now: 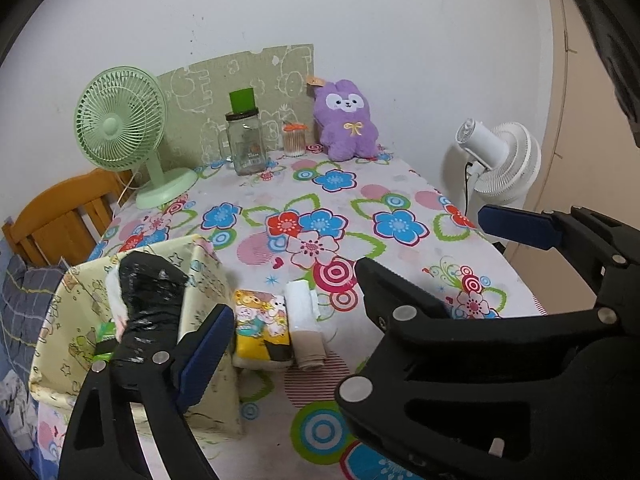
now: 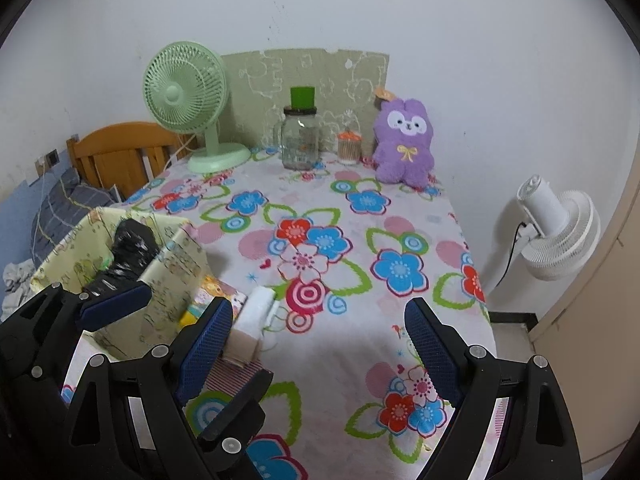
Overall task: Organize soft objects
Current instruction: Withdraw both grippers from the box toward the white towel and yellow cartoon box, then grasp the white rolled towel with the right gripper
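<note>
Your right claw (image 2: 320, 356) is spread wide, its two blue-padded fingers (image 2: 206, 344) far apart with nothing between them, held low over the counter and pointing forward. Your left claw (image 1: 292, 332) is also wide open and empty. In the left wrist view its left finger (image 1: 204, 354) shows with its blue pad, while the black body of your right claw crosses in front on the right side. In the right wrist view, your left claw sits close beside the right one, at its left.
</note>
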Motion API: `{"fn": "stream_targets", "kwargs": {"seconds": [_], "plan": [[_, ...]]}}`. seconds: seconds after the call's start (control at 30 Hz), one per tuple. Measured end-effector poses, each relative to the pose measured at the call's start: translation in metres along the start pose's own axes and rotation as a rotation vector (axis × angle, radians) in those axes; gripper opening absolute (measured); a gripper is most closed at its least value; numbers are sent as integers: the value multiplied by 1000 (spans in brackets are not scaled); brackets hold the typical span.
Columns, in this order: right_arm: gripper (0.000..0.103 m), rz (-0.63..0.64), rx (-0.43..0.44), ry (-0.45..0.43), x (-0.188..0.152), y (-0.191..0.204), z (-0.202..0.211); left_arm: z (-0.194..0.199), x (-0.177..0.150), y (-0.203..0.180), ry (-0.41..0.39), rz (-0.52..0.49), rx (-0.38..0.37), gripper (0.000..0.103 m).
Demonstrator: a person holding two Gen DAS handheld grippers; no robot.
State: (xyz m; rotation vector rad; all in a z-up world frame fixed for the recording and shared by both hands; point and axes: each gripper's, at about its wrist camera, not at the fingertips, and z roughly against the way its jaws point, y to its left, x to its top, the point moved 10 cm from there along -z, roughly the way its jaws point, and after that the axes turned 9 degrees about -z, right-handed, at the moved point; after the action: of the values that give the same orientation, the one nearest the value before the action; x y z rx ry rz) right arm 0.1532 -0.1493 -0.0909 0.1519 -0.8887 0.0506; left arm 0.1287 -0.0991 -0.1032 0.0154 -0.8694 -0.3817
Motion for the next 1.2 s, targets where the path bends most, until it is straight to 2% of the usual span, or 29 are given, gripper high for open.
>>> {"fn": "stream_targets", "kwargs": {"seconds": [0.27, 0.47, 0.57, 0.73, 0.97, 1.2], "plan": [[90, 11, 11, 52, -20, -12, -25, -24, -17, -11, 59, 30, 2, 89], [90, -31, 38, 90, -31, -20, -41, -28, -20, -5, 48, 61, 110, 87], [90, -53, 44, 111, -34, -23, -49, -35, -23, -7, 68, 114, 89, 87], [90, -16, 8, 120, -39, -26, -60, -47, -34, -2, 113, 138, 129, 85], [90, -39, 67, 173, -46, -21, -75, -53, -38, 7, 125, 139, 164, 85], [88, 21, 124, 205, -47, 4, -90, -59, -50, 24, 166, 155, 185, 86]]}}
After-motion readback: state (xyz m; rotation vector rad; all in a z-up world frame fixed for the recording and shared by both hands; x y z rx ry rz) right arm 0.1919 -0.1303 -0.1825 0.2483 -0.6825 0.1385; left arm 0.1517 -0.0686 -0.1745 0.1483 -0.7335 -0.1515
